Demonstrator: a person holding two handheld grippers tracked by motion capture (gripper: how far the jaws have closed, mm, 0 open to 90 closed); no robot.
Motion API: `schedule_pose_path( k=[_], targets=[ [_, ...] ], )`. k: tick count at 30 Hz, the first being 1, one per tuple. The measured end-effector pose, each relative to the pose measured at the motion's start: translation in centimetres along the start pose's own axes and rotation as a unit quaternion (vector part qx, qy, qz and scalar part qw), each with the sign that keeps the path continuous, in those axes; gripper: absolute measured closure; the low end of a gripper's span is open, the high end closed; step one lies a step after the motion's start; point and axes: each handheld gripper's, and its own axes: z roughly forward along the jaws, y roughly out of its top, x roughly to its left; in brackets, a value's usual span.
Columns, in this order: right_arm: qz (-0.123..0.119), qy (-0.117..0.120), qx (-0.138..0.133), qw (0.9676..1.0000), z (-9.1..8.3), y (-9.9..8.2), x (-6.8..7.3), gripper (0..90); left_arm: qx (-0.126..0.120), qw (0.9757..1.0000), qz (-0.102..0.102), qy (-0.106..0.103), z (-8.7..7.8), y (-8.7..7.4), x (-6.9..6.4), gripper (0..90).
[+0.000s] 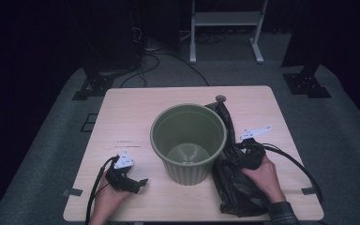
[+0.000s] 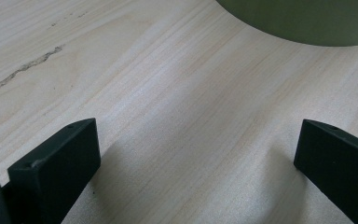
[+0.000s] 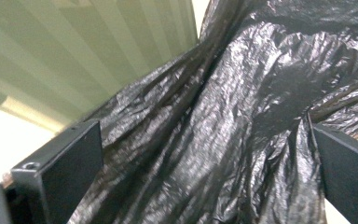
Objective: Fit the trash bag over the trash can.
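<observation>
Right now we have the crumpled black plastic bin bag (image 1: 236, 180) lying on the pale wooden table (image 1: 136, 117), at about four o'clock from the table's middle, and it touches the right side of the round olive-green ribbed plastic bin (image 1: 188, 140). A thin strip of the bag runs up toward one o'clock along the bin's rim. In the right gripper view the shiny, creased bag (image 3: 233, 140) spreads across the whole gap between the jaws, with the bin's ribbed wall (image 3: 74, 56) at ten o'clock behind it.

Our right gripper (image 1: 252, 149) sits on the upper part of the bag, at three o'clock from the bin. Its jaws stand wide apart, with bag film lying between them and a fold brushing the right-hand jaw, but they are not pinched on it. Our right hand (image 1: 264, 172) rests over the bag.

Our left gripper (image 1: 138, 183) lies low on the table at eight o'clock from the bin, well apart from the bag. Its jaws are spread wide over bare wood and hold nothing; in the left gripper view the bin's base (image 2: 307, 21) curves across at one o'clock. Our left hand (image 1: 108, 194) grips it near the table's six o'clock edge.

The bin stands upright at the table's middle.
</observation>
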Motion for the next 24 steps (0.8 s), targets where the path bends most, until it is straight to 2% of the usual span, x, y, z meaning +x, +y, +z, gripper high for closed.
schedule_pose_path(
  k=[4, 9, 12, 17, 19, 24],
  targets=[
    [0.004, 0.008, -0.006, 0.9999, 0.5, 0.4, 0.1, 0.0, 0.000, 1.0000, 0.000, 0.000, 0.0, 0.0, 0.0, 0.0],
    [0.000, 0.002, -0.004, 1.0000, 1.3, 0.7, 0.2, 0.0, 0.000, 1.0000, 0.000, 0.000, 0.0, 0.0, 0.0, 0.0],
    [-0.009, -0.012, 0.009, 0.9998, 2.1, 0.6, 0.4, 0.0, 0.000, 1.0000, 0.000, 0.000, 0.0, 0.0, 0.0, 0.0],
    [-0.016, -0.032, 0.015, 0.9993, 2.9, 0.2, 0.5, 0.3, 0.000, 1.0000, 0.000, 0.000, 0.0, 0.0, 0.0, 0.0],
    [-0.022, -0.039, 0.021, 0.9987, 3.3, 0.0, 0.6, 5.0, 0.000, 1.0000, 0.000, 0.000, 0.0, 0.0, 0.0, 0.0],
    [-0.047, -0.062, 0.018, 0.9968, 3.5, -0.4, 0.9, 7.3, 0.000, 1.0000, 0.000, 0.000, 0.0, 0.0, 0.0, 0.0]
  ],
)
